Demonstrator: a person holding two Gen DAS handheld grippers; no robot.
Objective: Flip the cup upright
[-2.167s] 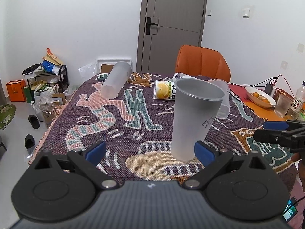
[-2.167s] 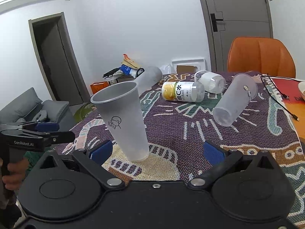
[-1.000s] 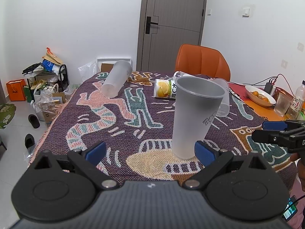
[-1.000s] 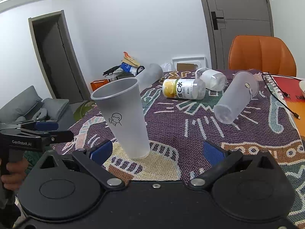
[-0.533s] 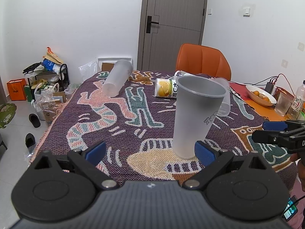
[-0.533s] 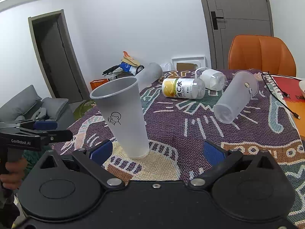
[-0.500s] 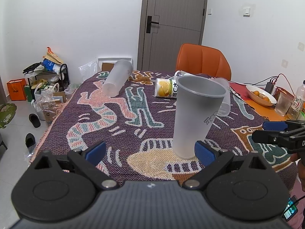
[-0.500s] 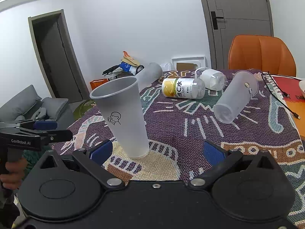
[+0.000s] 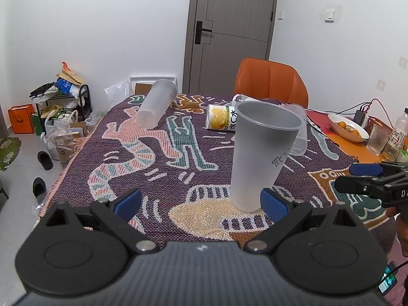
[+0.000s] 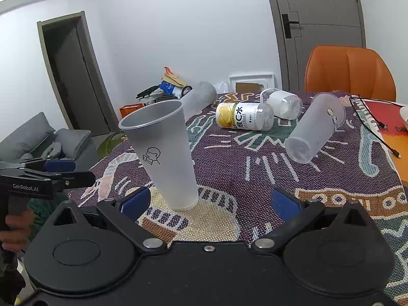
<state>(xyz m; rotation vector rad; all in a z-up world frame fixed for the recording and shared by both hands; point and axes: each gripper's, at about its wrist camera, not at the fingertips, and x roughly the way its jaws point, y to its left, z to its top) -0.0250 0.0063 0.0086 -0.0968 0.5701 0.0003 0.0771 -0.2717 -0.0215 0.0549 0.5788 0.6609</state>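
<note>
We find the frosted cup (image 9: 262,153) standing upright, mouth up, base on the woven cloth of the worktop (image 9: 158,158), its long axis vertical. The left gripper (image 9: 201,202) has its jaws spread wide and empty; the cup base sits just ahead of the right-hand pad and slightly inboard of it, apparently not touching, so the cup lies forward and to the right of the jaw centreline. The right gripper (image 10: 210,200) is likewise wide apart and empty; from it the same cup (image 10: 163,153) lies forward and left of centre, its base near the left-hand pad. We judge this cup already righted, with neither gripper needed on it. Three further frosted cups lie on their sides: one (image 10: 313,130) ahead and to the right of the right jaws, base toward us and mouth away, its axis running diagonally away; one (image 9: 156,107) far ahead and left of the left jaws; and a smaller one (image 10: 283,104) behind the lemon-label bottle (image 10: 244,119). If another cup is to be flipped, we judge the right gripper nearer to the first, and the approach should cross its axis.
</note>
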